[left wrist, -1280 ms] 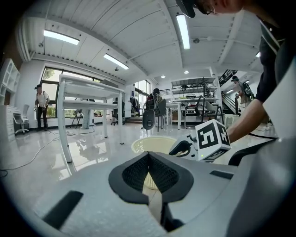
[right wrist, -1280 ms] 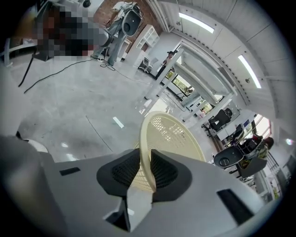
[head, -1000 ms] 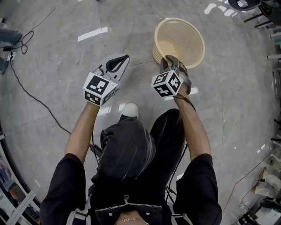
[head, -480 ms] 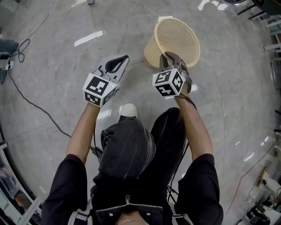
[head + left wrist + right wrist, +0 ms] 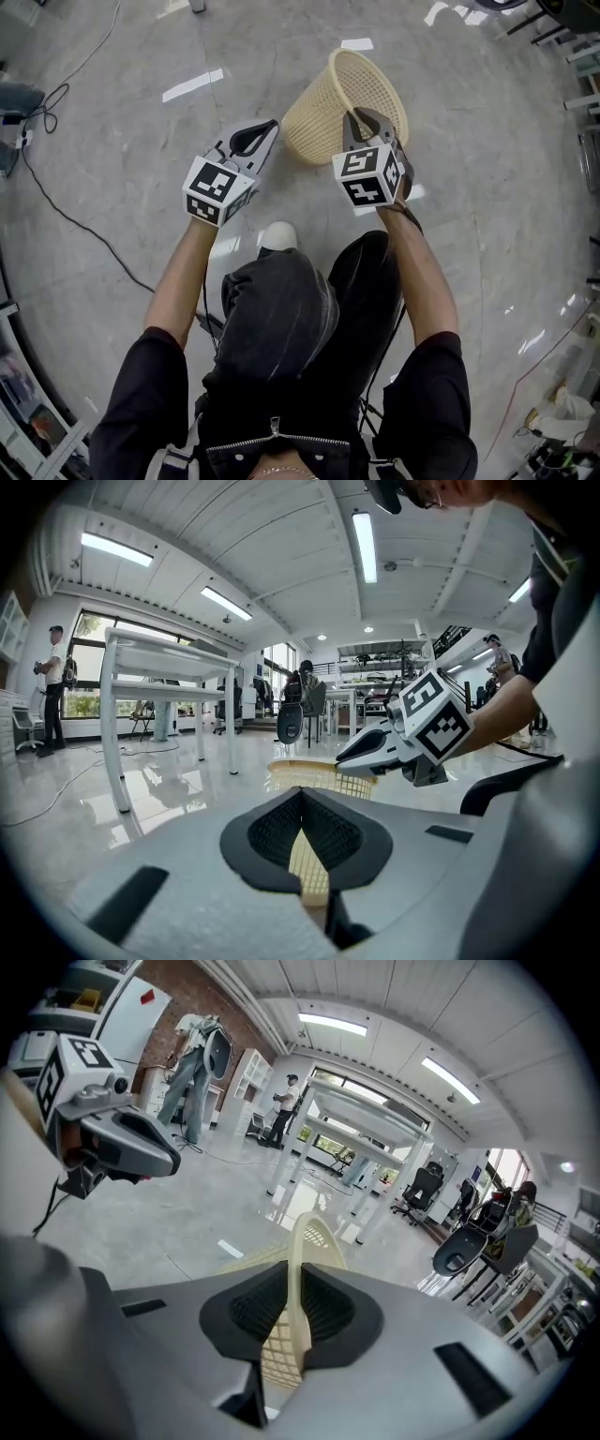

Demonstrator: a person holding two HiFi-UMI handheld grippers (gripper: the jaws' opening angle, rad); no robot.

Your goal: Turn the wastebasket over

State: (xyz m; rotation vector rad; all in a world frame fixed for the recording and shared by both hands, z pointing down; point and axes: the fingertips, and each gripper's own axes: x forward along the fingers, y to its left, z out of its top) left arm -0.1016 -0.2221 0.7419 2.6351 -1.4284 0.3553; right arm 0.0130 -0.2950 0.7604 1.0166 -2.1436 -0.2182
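The cream mesh wastebasket [image 5: 314,127] stands tipped on the floor, its side wall toward the left and its mouth facing up and to the right. My right gripper [image 5: 362,118] grips the near rim; its jaws are closing, and the rim [image 5: 306,1241] runs between the pads. In the right gripper view the pads press on the mesh either side of the right gripper's [image 5: 292,1279] midline. My left gripper [image 5: 265,127] hovers shut and holds nothing, just left of the basket. In the left gripper view the basket [image 5: 323,775] lies beyond the left gripper [image 5: 302,794], with the right gripper [image 5: 366,754] on its rim.
A white shoe [image 5: 278,234] and dark trouser legs are below the grippers. A black cable [image 5: 66,208] trails over the grey floor at left. White tables [image 5: 159,667], office chairs [image 5: 464,1251] and standing people [image 5: 281,1110] are farther off.
The right gripper has risen with the rim, tipping the wastebasket from upright to leaning, bottom swung toward the left. The left gripper has stayed put.
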